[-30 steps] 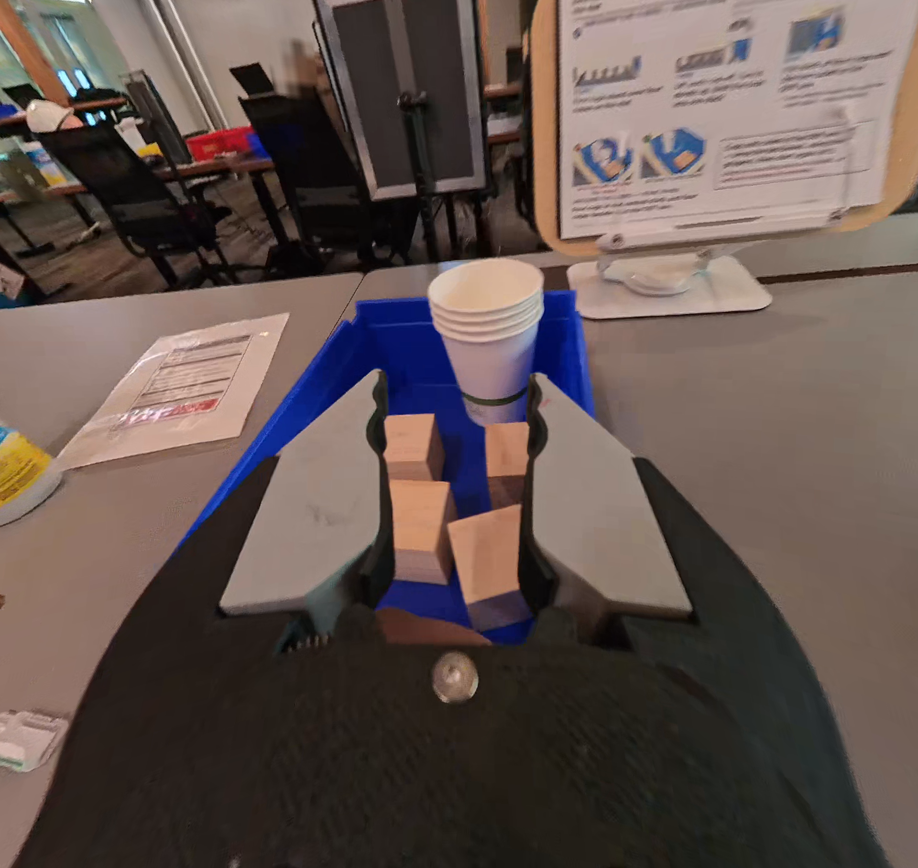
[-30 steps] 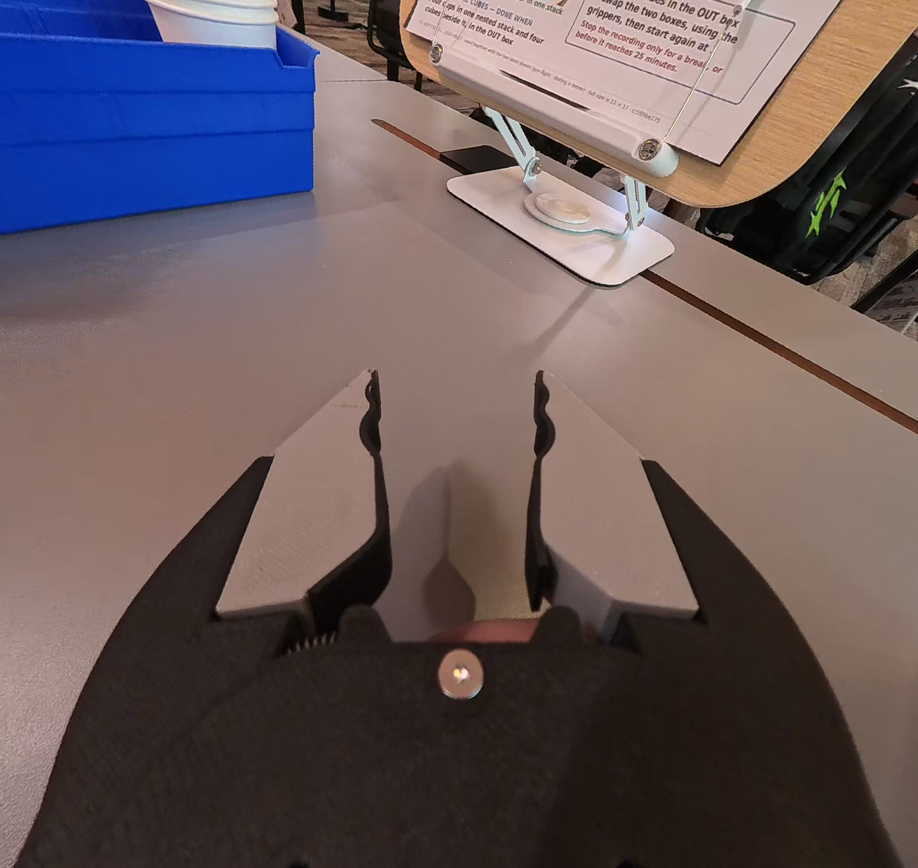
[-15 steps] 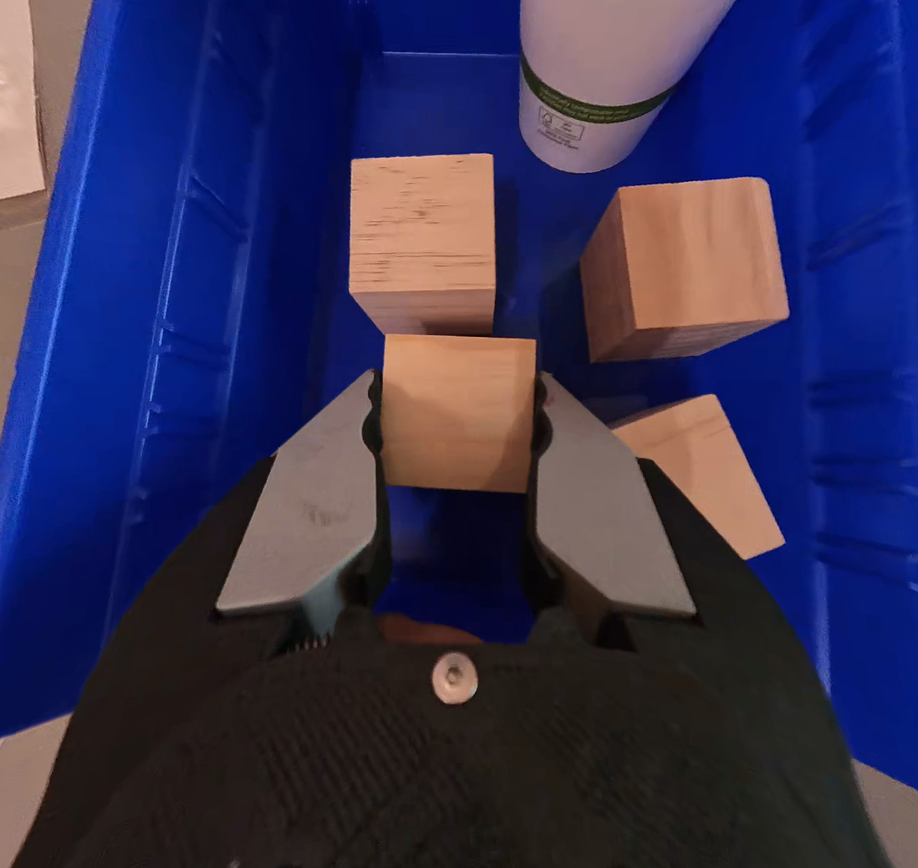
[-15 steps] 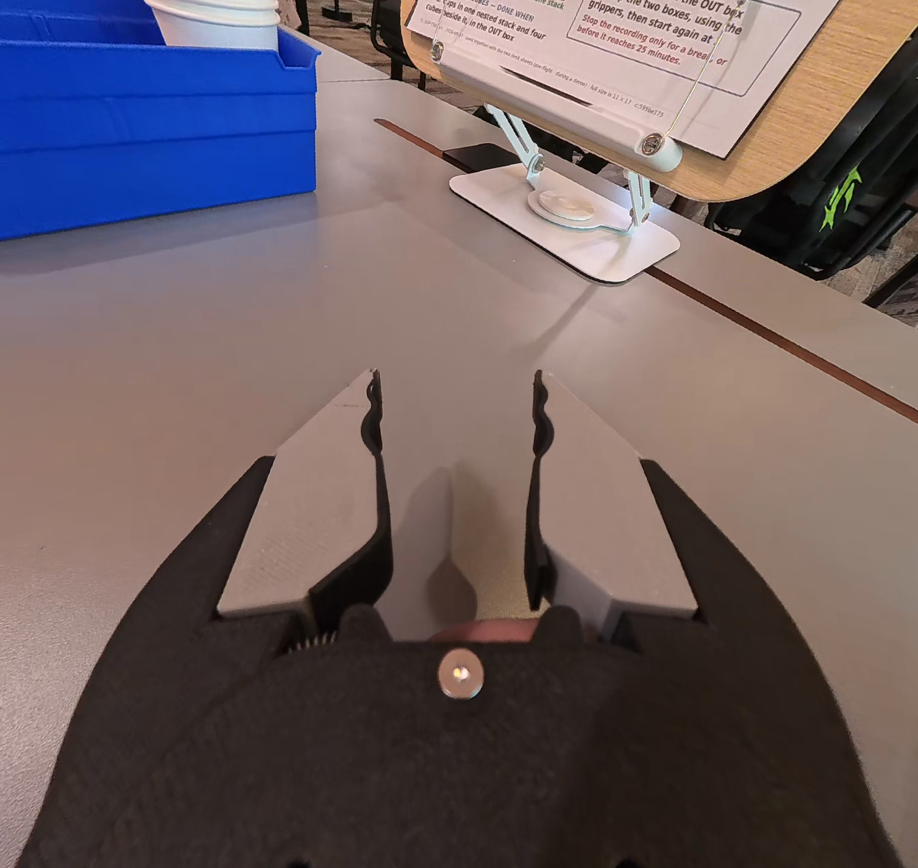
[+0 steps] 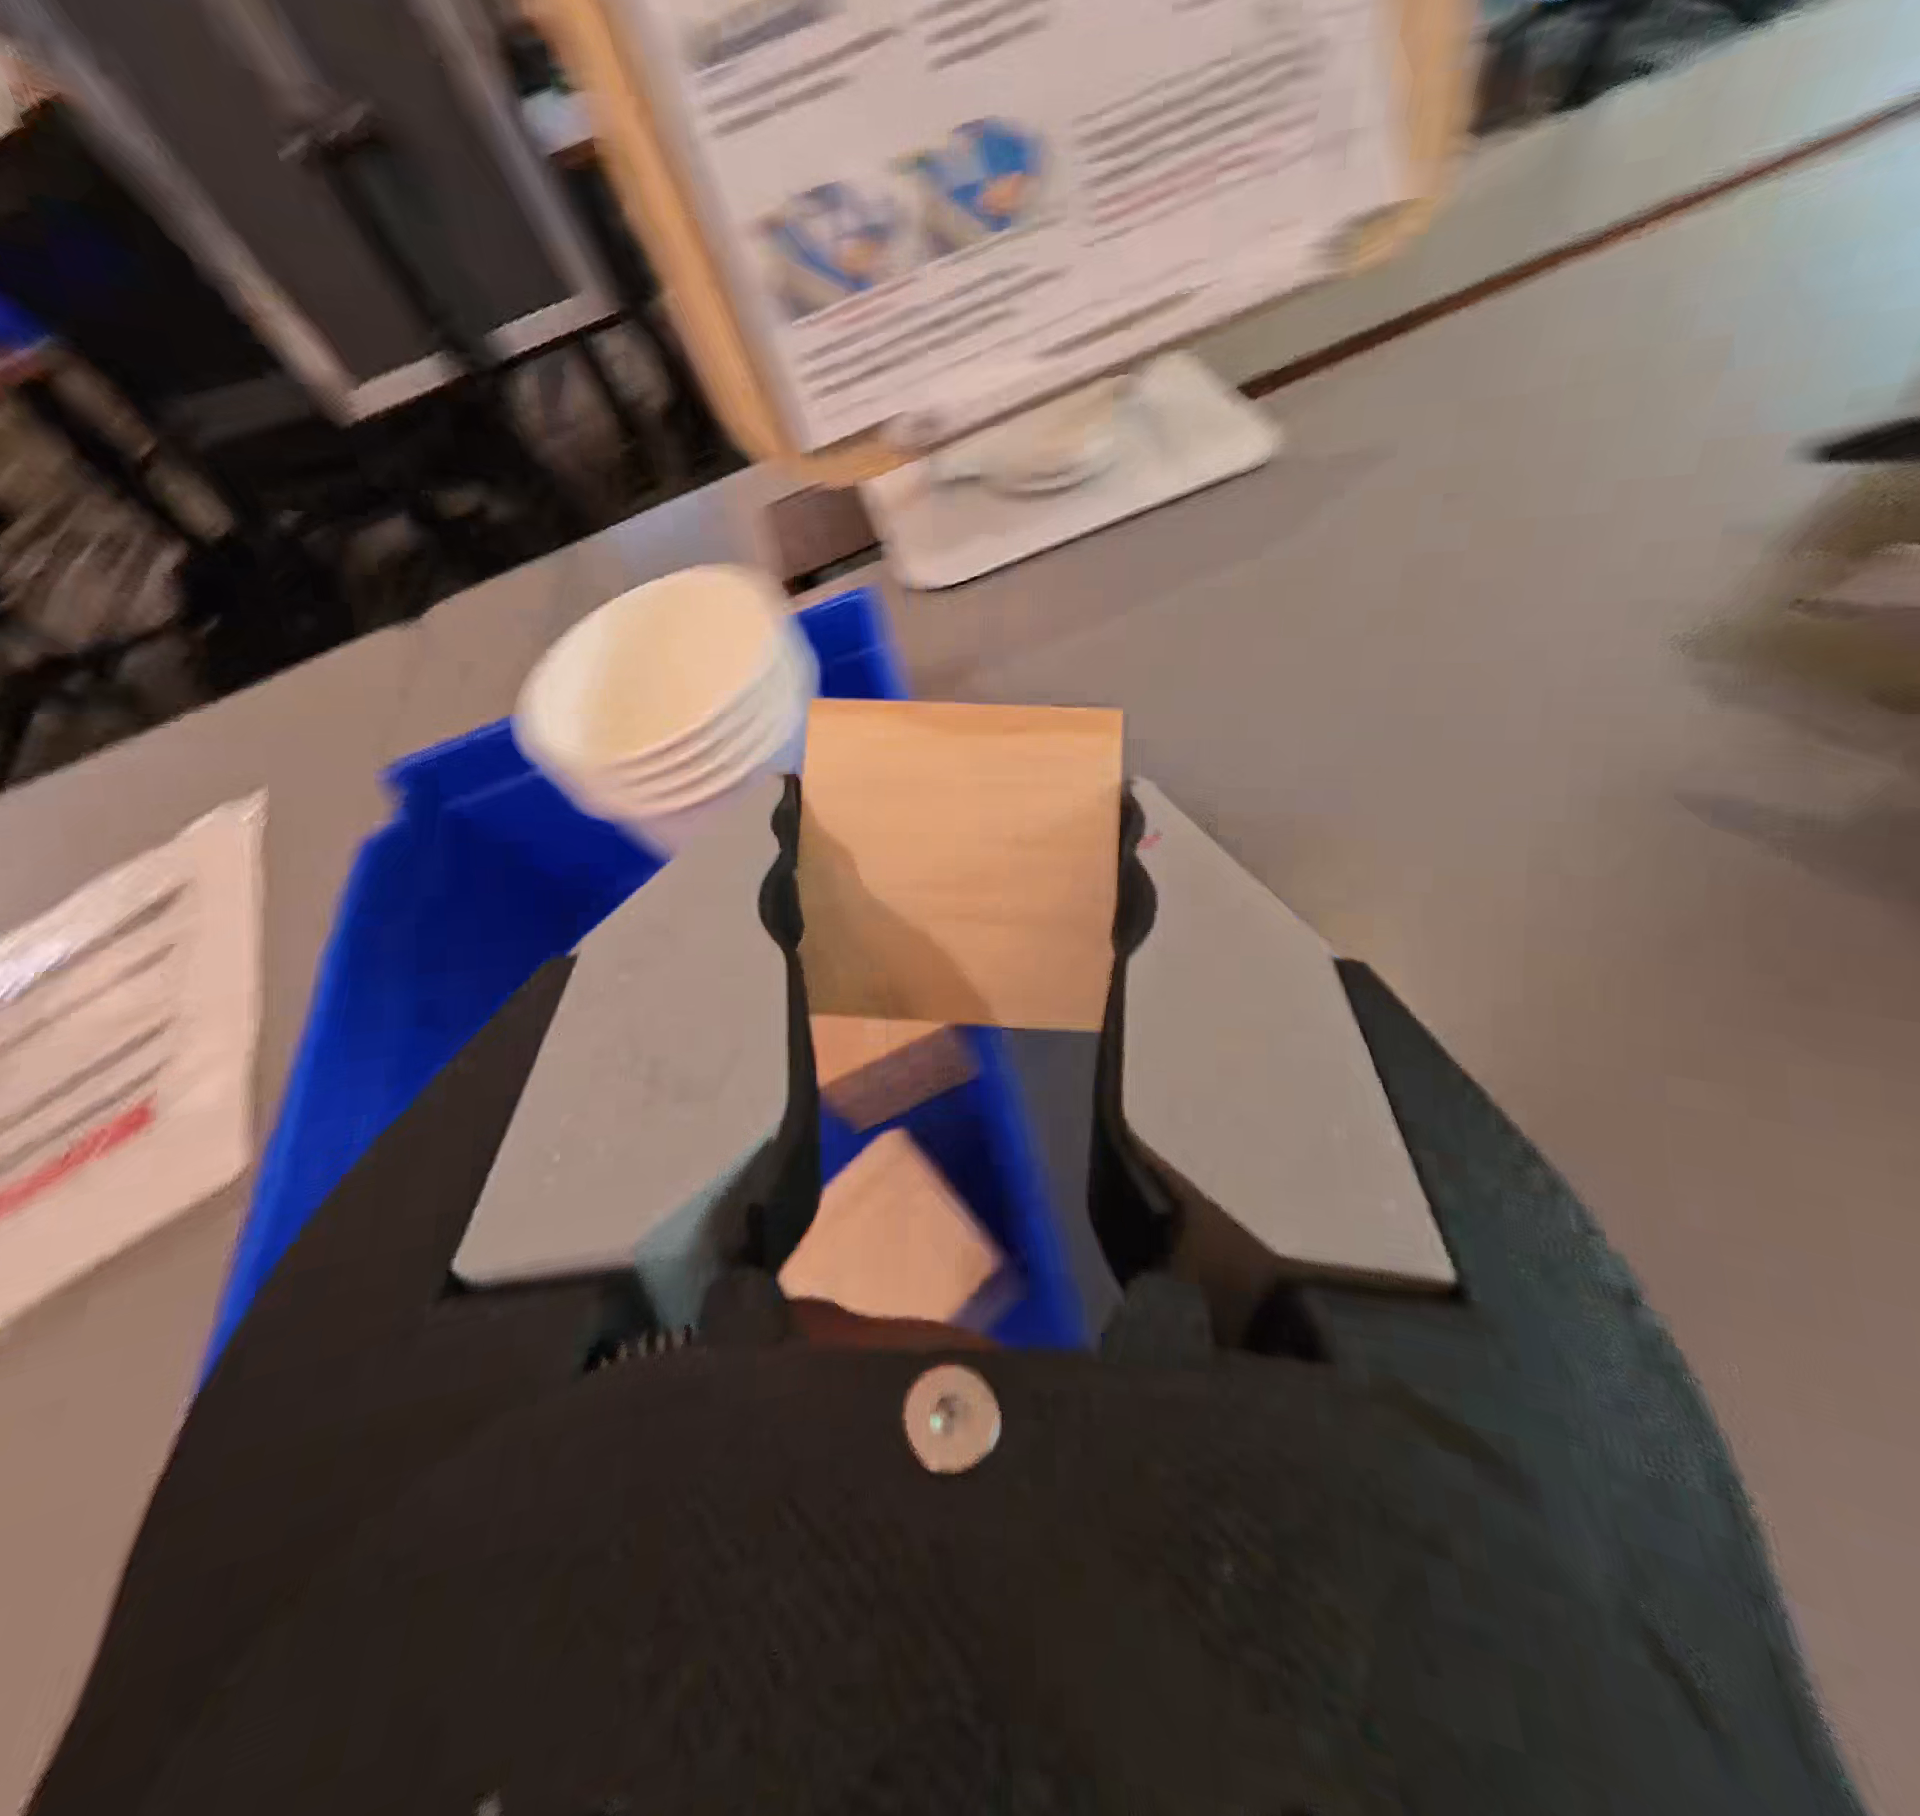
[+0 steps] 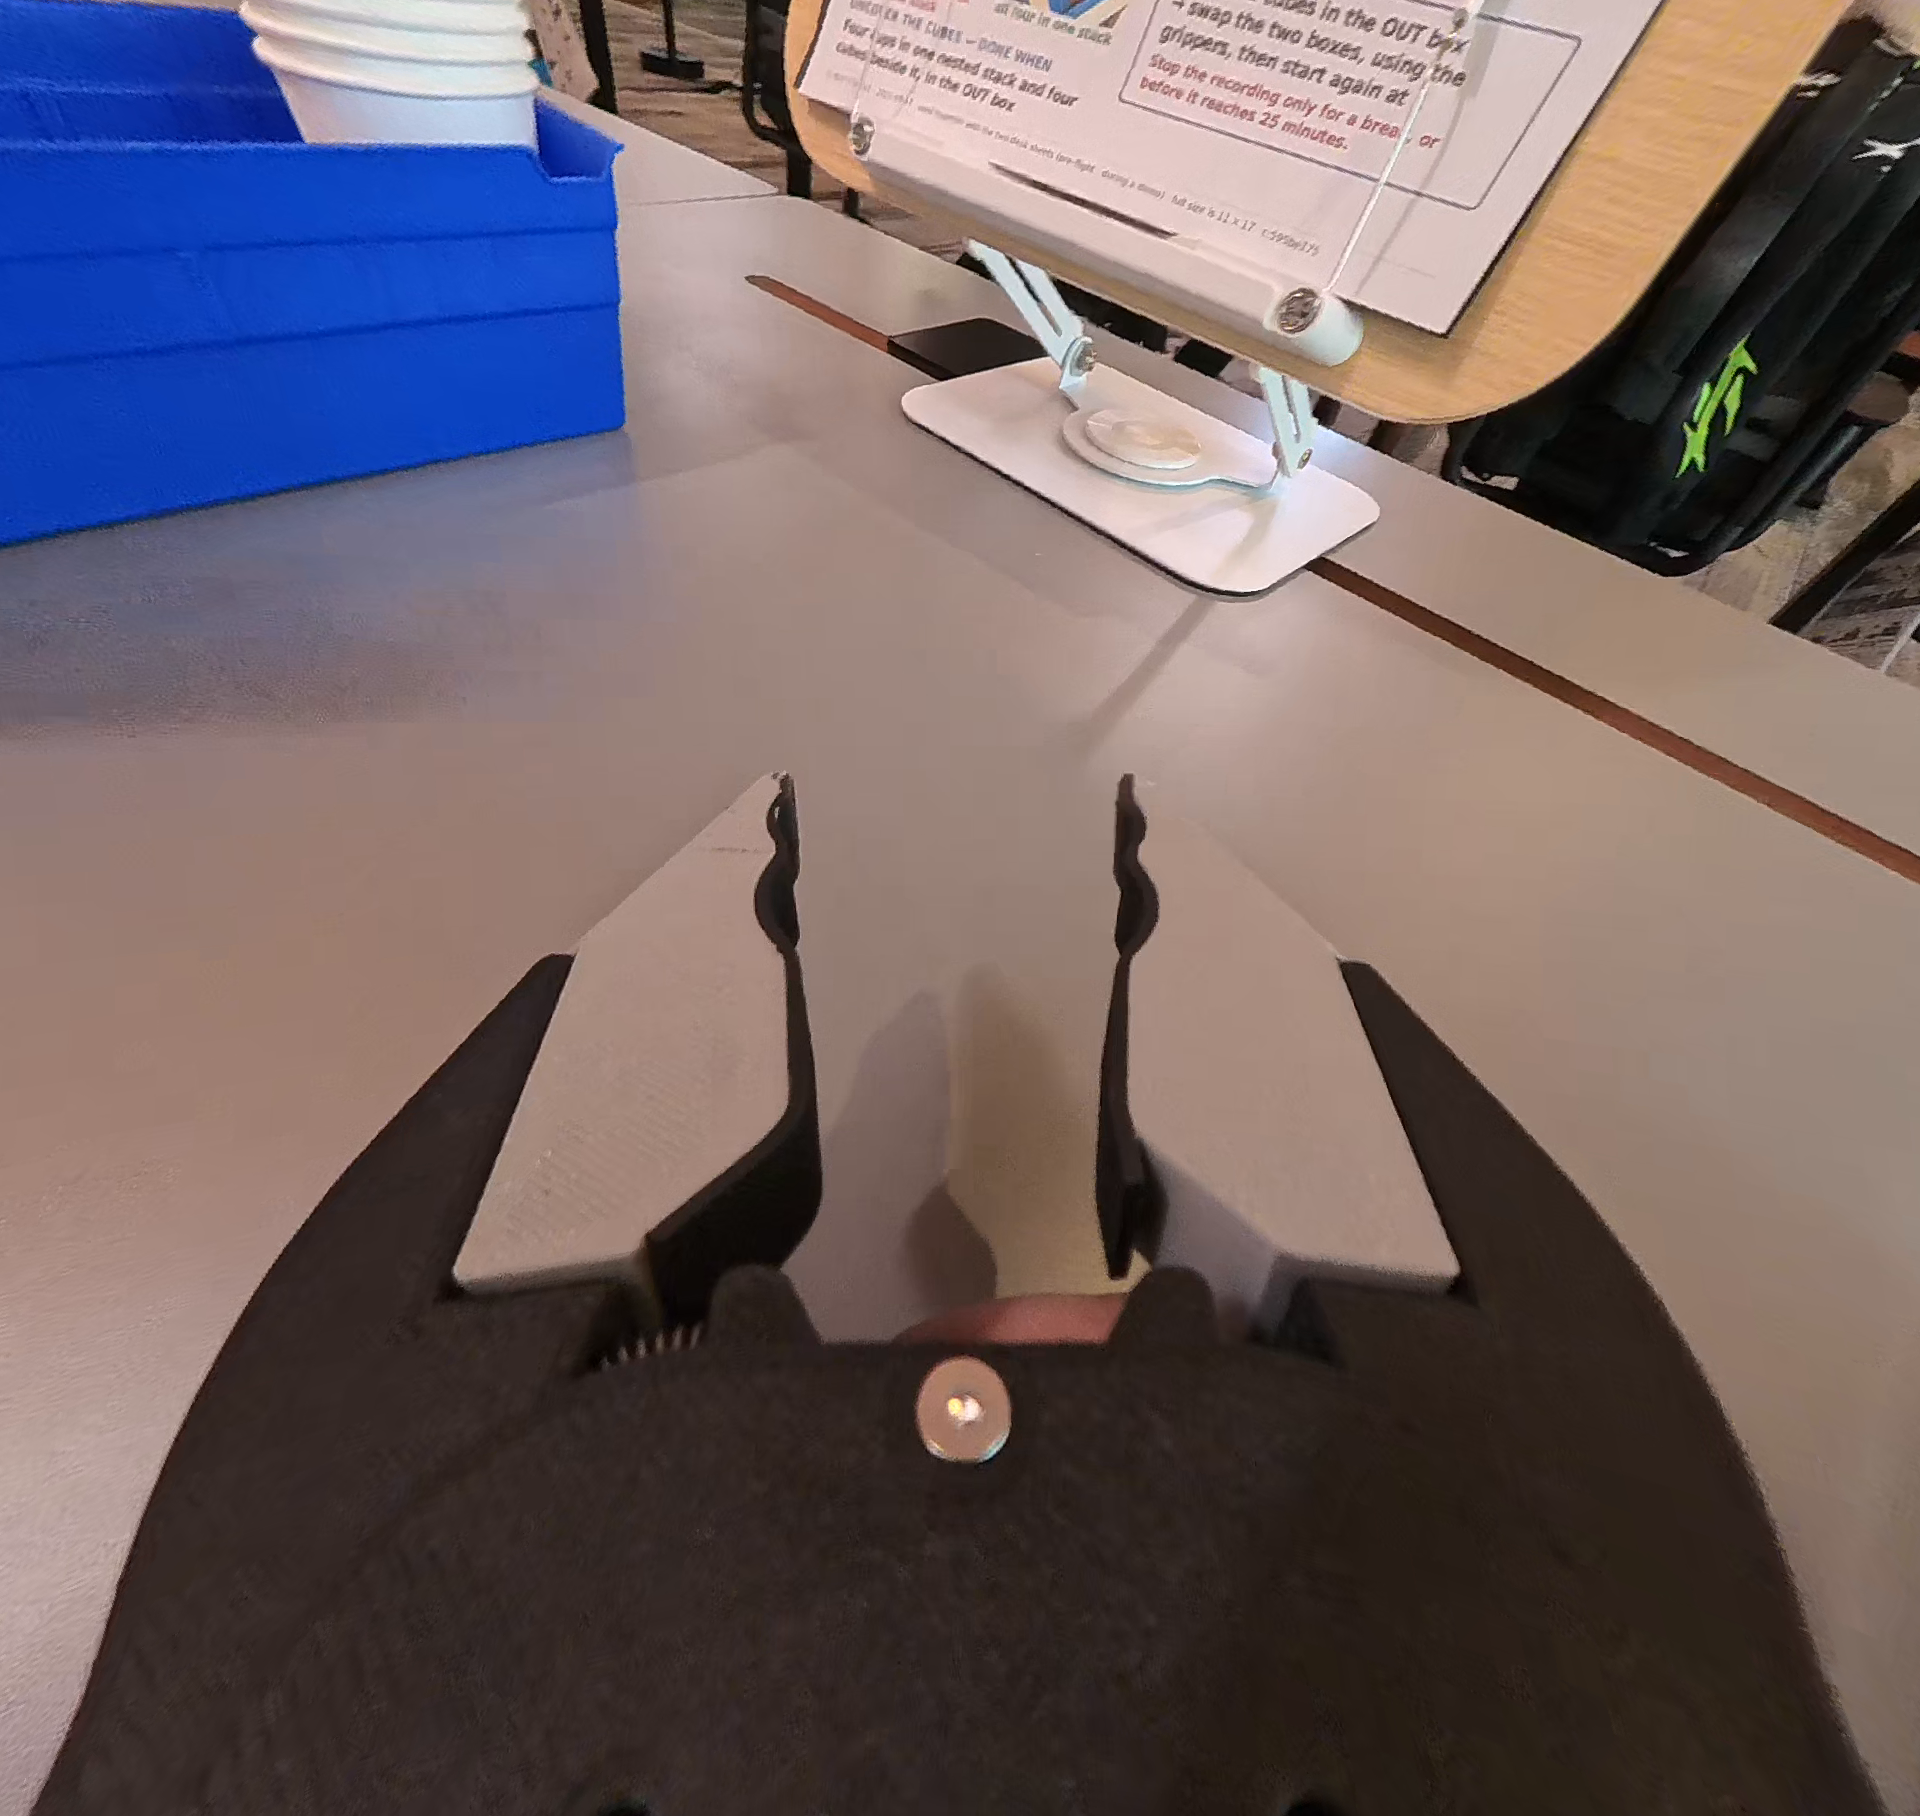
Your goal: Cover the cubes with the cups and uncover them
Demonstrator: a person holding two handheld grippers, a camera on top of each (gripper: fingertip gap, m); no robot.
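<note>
The pale, smooth-faced wooden cube [image 5: 961,862], which half a second ago sat among its three fellows on the floor of the blue plastic bin [image 5: 416,935], is now up clear of the rim, both ridged black pads [image 5: 781,893] of the left gripper [image 5: 958,873] pressed to its sides. So the first cube is on its way to the matte grey tabletop [image 6: 935,644], I'd judge. The nested stack of white paper cups [image 6: 390,41] remains upright in the bin's far end, and the right gripper [image 6: 956,862] hovers low over the table, jaws wide apart and empty.
</note>
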